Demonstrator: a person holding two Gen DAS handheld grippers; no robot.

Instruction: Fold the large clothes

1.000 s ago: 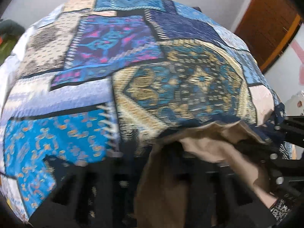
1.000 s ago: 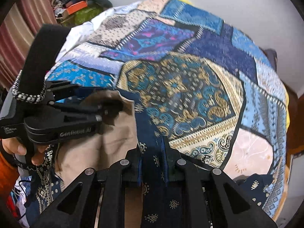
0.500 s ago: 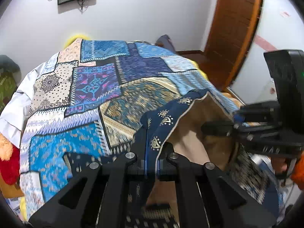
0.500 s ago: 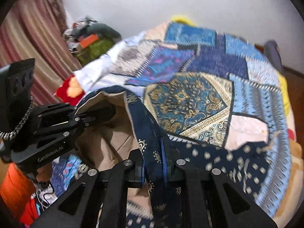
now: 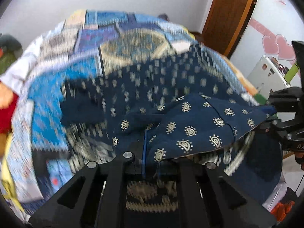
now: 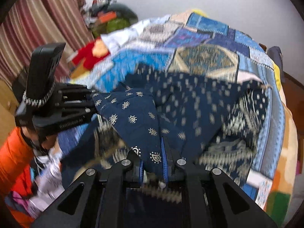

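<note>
Both tongs point(image 5: 150, 163) point(image 6: 152, 168) pinch the navy garment point(image 5: 199, 125), angled downward.

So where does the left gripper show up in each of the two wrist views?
Left wrist view: the left gripper fills the bottom centre, shut on the navy paisley garment.
Right wrist view: it sits at the left edge, clamping the same garment's far corner.
Shared landmark: the patchwork bedspread behind the garment.

Right gripper point(image 6: 153, 168) clamps navy garment point(image 6: 133, 117) – left gripper point(image 6: 93, 102) pinches far corner.
</note>
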